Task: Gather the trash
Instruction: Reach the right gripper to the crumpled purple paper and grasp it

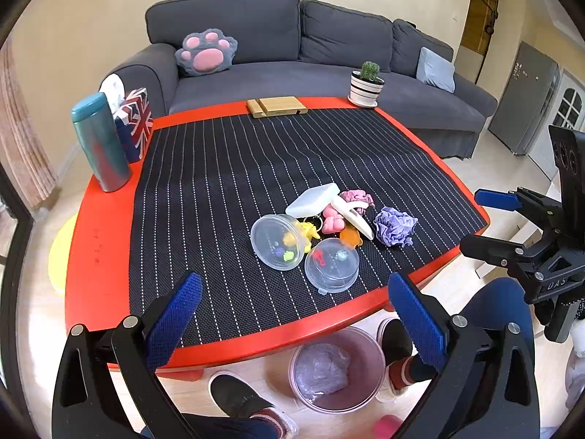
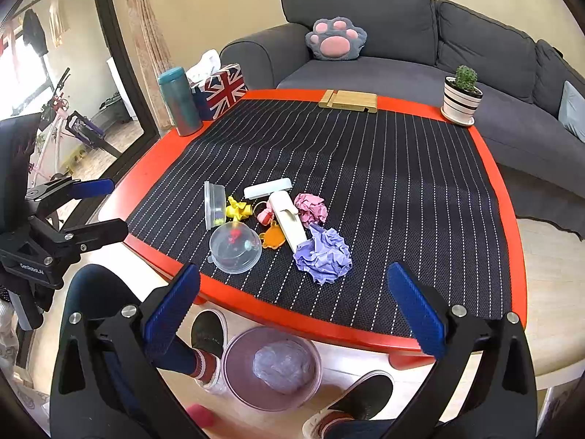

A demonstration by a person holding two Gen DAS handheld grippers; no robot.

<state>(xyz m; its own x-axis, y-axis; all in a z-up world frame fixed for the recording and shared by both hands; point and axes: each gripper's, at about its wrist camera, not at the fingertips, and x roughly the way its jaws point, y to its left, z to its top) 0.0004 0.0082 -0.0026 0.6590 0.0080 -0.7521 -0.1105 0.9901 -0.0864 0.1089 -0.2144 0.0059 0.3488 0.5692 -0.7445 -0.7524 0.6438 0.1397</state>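
While both tongs (image 1: pixel 294 309) (image 2: pixel 294 303) gape empty — near edge | purple paper (image 2: pixel 323 254) — mat (image 2: pixel 402 183) beyond bare

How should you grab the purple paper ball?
Pinch the purple paper ball across its crumpled middle, coming down from above with the right gripper, probably. It lies loose near the table edge, touching the white hook, so a side approach might bump that.

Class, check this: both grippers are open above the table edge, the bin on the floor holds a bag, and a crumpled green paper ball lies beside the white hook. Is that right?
One detail is wrong: the paper ball beside the white hook is purple, not green, as the right wrist view shows. Both the left gripper and the right gripper are open, and the bin does hold a bag.
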